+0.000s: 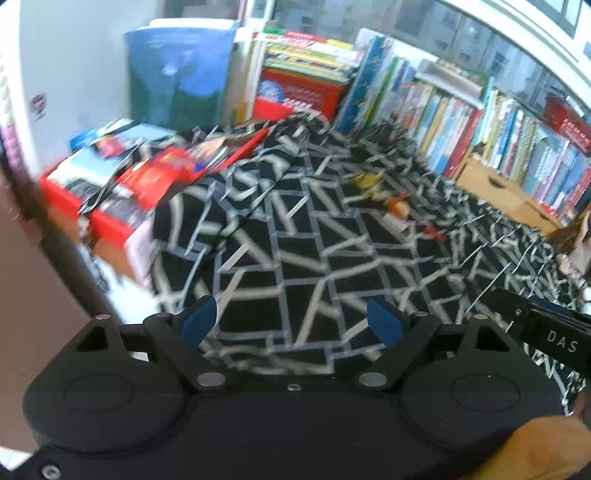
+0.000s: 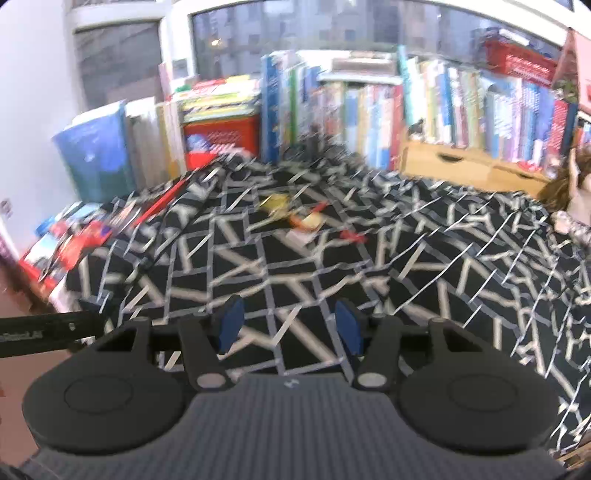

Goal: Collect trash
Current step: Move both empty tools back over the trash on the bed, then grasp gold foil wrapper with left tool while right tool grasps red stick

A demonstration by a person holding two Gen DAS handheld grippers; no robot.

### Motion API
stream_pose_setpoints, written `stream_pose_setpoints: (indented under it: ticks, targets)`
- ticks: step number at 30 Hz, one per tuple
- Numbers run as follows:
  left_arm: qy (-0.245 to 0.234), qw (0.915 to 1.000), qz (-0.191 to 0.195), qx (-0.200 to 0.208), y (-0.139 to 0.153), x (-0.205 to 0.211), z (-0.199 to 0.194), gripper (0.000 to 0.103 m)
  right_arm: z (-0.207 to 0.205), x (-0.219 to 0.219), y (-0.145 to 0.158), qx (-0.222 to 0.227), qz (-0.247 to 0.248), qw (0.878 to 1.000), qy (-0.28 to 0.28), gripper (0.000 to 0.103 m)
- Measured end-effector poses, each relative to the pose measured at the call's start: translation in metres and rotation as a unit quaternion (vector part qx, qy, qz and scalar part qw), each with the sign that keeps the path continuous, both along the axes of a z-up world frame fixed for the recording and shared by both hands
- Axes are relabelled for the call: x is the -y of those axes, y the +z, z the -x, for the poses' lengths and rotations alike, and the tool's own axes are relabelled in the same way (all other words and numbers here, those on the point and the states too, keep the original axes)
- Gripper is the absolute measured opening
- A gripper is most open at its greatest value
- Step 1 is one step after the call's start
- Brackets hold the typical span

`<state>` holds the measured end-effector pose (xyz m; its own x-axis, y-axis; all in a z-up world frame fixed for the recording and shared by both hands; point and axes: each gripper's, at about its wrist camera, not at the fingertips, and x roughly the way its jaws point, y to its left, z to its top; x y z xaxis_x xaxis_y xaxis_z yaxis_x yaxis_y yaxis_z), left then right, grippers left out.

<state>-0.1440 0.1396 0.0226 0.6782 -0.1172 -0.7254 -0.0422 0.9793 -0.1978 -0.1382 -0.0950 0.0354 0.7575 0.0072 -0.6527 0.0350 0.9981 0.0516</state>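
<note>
Two tools, left (image 1: 291, 325) and right (image 2: 288, 325), both open and empty; wrappers (image 2: 295, 218) lie well ahead on the patterned bedspread (image 2: 406, 280), nearer the right tool.

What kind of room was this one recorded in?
Probably a bedroom or reading room at home: a bed under a patterned cover, crowded bookshelves along the window, and small wrappers littering the cover.
</note>
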Motion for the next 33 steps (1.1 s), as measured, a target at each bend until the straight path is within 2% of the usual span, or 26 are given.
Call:
stream_pose_setpoints:
  ticks: [3, 6, 9, 14, 17, 19, 20, 22, 25, 33]
  targets:
    - [-0.014, 0.9996, 0.006, 0.023, 0.008, 0.016, -0.023, 0.086, -0.019, 0.015, 0.006, 0.012, 0.007, 1.0, -0.014, 0.068]
    - [-0.027, 0.9982, -0.017, 0.051, 0.014, 0.038, -0.048, 0.084, -0.042, 0.028, 0.008, 0.02, 0.012, 0.999, -0.024, 0.065]
    - [-0.027, 0.9974, -0.001, 0.067, 0.014, 0.056, -0.078, 0.084, -0.069, 0.043, 0.002, 0.021, 0.018, 0.999, -0.029, 0.061]
    - [-0.02, 0.9994, 0.002, 0.03, 0.0, 0.092, -0.146, 0.082, -0.121, 0.07, -0.02, -0.001, 0.018, 0.999, -0.043, 0.054]
    - [-0.022, 0.9997, -0.015, 0.001, -0.017, 0.113, -0.188, 0.073, -0.15, 0.082, -0.04, -0.019, 0.02, 0.999, -0.041, 0.048]
    - [-0.015, 0.9998, -0.012, -0.009, -0.03, 0.121, -0.211, 0.067, -0.168, 0.088, -0.054, -0.032, 0.02, 0.999, -0.038, 0.045]
    - [-0.013, 0.9997, -0.011, -0.016, -0.036, 0.126, -0.224, 0.065, -0.177, 0.09, -0.06, -0.04, 0.017, 0.998, -0.036, 0.044]
    - [-0.009, 0.9995, -0.017, -0.027, -0.048, 0.133, -0.245, 0.055, -0.193, 0.095, -0.074, -0.056, 0.007, 0.998, -0.032, 0.043]
    - [-0.001, 0.9988, -0.027, -0.041, -0.065, 0.139, -0.271, 0.047, -0.21, 0.097, -0.09, -0.071, 0.006, 0.997, -0.022, 0.042]
    - [0.019, 0.9967, 0.011, -0.079, -0.104, 0.151, -0.327, 0.046, -0.245, 0.104, -0.121, -0.098, 0.0, 0.995, 0.003, 0.041]
